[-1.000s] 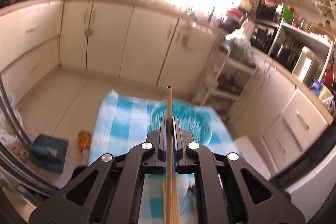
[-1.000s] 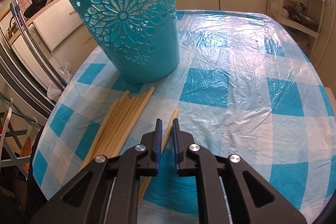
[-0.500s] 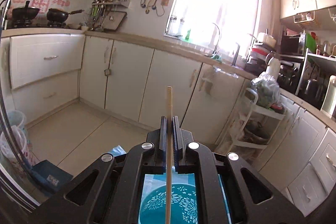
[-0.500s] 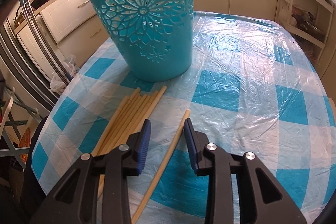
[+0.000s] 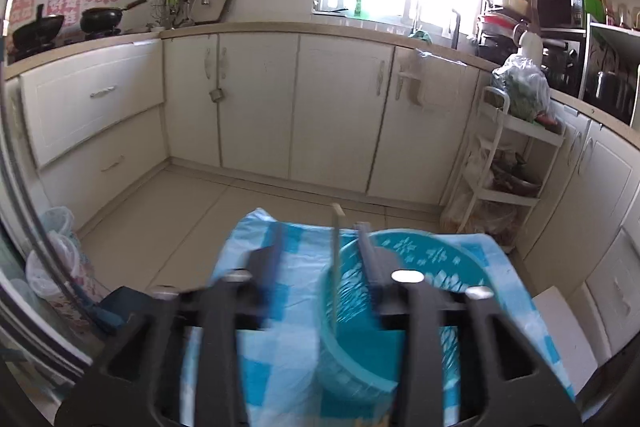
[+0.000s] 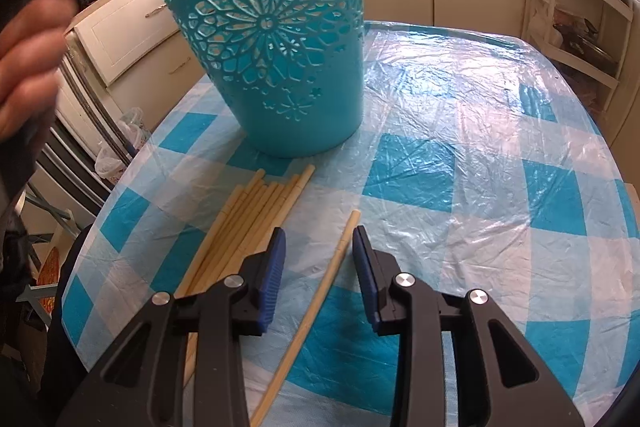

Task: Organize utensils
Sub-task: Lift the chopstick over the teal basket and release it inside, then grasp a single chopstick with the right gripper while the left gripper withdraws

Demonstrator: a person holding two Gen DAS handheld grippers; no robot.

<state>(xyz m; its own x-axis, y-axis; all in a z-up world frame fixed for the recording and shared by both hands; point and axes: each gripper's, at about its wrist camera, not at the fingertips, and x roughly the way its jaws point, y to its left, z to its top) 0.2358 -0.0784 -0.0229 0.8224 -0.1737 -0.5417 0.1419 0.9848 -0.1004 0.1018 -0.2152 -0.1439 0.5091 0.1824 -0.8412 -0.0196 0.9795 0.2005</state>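
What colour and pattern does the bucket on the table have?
Teal, with cut-out flower and snowflake openwork; the bucket shows best in the right wrist view.

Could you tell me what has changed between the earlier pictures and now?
The left gripper was clamped on a chopstick; its fingers have just opened, letting it go over the bucket. The right gripper has also opened, straddling a single chopstick on the table without pressing it. The bucket and the chopstick bundle stayed put.
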